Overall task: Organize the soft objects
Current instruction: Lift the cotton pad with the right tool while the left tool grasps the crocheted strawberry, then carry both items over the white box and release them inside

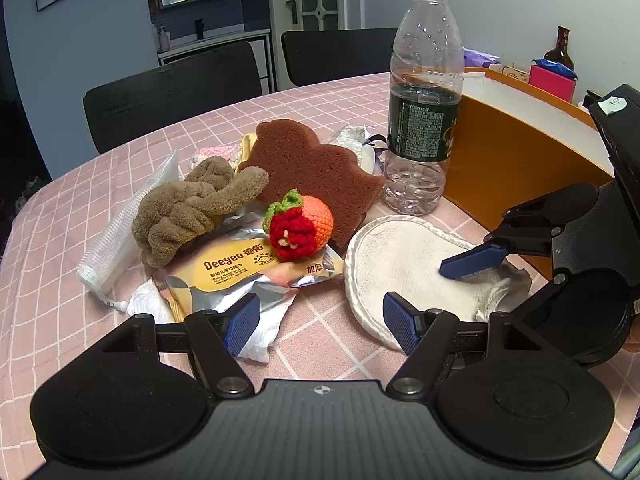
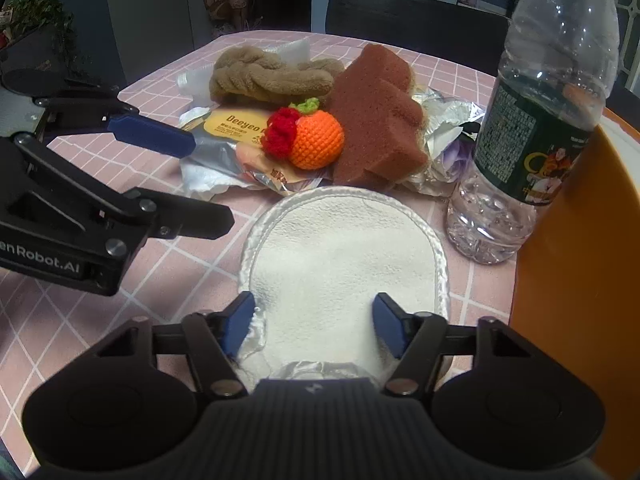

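On the pink checked tablecloth [image 2: 80, 320], beside the orange box [image 2: 580, 280], the spread right gripper [image 2: 314, 326] straddles the white pad [image 2: 340, 248]; pinch its near edge squarely, left gripper [image 1: 320, 320] spread clear.

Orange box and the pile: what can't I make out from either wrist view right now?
- Orange box contents: left wrist view, its wall hides them; cut by the edge in the right wrist view.
- White pad near end: right wrist view, under the right hand-held gripper.
- Wipes packet lower text: too small.
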The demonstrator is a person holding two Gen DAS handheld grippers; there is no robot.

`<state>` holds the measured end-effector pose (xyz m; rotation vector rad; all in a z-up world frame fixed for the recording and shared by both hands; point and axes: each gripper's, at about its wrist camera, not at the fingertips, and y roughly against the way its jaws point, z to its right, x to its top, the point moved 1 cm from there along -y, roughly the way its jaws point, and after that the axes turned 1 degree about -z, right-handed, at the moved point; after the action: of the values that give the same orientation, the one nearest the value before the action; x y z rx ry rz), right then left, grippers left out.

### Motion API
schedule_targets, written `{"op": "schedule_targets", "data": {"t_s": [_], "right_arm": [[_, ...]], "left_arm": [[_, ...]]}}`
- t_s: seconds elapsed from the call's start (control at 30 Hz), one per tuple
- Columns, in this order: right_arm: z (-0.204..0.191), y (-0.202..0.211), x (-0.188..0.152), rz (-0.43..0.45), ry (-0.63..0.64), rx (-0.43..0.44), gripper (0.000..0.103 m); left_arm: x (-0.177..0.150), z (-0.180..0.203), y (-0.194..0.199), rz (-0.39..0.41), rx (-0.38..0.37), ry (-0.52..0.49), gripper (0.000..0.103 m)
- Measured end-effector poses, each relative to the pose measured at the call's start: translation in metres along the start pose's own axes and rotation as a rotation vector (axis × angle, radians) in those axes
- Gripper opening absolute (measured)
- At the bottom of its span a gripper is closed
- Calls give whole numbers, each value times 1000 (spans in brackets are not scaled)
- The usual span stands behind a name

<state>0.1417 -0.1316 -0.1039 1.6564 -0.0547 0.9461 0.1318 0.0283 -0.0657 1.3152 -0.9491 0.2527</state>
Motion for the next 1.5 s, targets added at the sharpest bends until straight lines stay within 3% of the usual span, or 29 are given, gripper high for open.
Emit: {"op": "schedule_targets", "data": {"t_s": [0.03,0.07,0.13,0.23,0.33,0.43,0.57,0.73,0.77,0.8,0.93,1.27,1.5], "right_arm": [[1,1,0,3,0,-1,32],[1,1,1,8,-4,-6,22],[3,2,5,16,-10,-41,13],[13,1,8,10,-43,-26,8],[17,8,7,31,-88,-22,8],[19,20,9,83,-151,-79,8],[23,13,6,60,-231,-59,8],[28,13,6,64,-278,-40,8],[28,13,6,63,-279,-37,8],[28,12,5,60,-277,-34,8],[26,10,2,60,-266,-31,9],[14,50,2,159,-208,-31,9],[14,95,1,245,-226,51,9]], "left_arm": [[0,0,0,0,-5,1,82],[1,0,0,0,-10,3,82],[2,-2,0,0,-21,8,82],[7,-5,-1,16,-22,9,82],[12,-4,-3,35,-28,-38,85],[23,-1,-9,54,-11,-77,85],[36,1,-25,60,7,-92,84],[38,-4,-51,27,34,-73,70],[38,-5,-52,34,46,-69,66],[37,-4,-53,45,57,-71,55],[35,-3,-51,70,72,-32,51],[26,6,2,176,98,57,50],[23,18,47,210,105,76,50]]}}
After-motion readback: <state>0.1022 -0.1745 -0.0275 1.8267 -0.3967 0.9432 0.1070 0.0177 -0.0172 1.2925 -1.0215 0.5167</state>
